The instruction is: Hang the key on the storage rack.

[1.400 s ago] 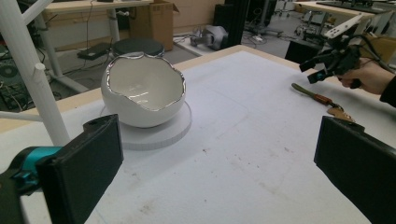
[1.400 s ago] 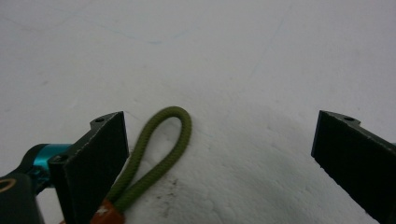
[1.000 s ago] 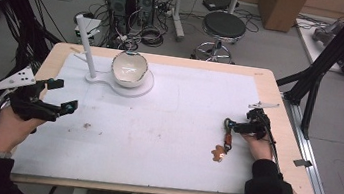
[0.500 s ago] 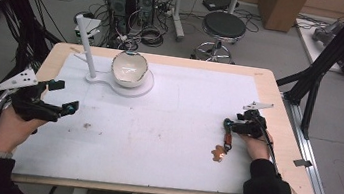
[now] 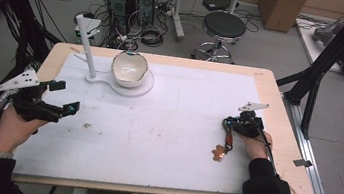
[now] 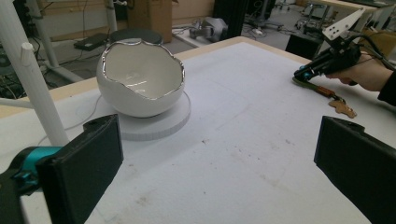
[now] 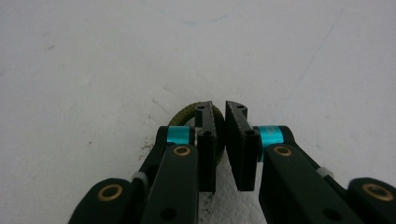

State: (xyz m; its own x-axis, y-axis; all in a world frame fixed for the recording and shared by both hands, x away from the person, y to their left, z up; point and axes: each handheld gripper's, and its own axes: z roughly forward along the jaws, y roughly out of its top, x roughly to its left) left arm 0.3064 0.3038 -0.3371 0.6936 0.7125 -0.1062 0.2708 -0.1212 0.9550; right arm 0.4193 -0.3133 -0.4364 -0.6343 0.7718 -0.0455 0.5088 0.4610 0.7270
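Step in hand: while the right tongs press down over the keyring at the right of the worktop, the pick-up looks underway.
Right tongs: nearly closed, a slim gap between the jaws; a green cord loop sits at the left jaw, and I cannot tell if it is pinched.
Left tongs: wide open, holding nothing, hovering at the left.
Keyring: lies flat, its brown charm nearer the person.
Bowl: far left, on a white stand.
Doing it well: centre the loop between the jaws, close firmly, lift straight.
Writing: none legible.
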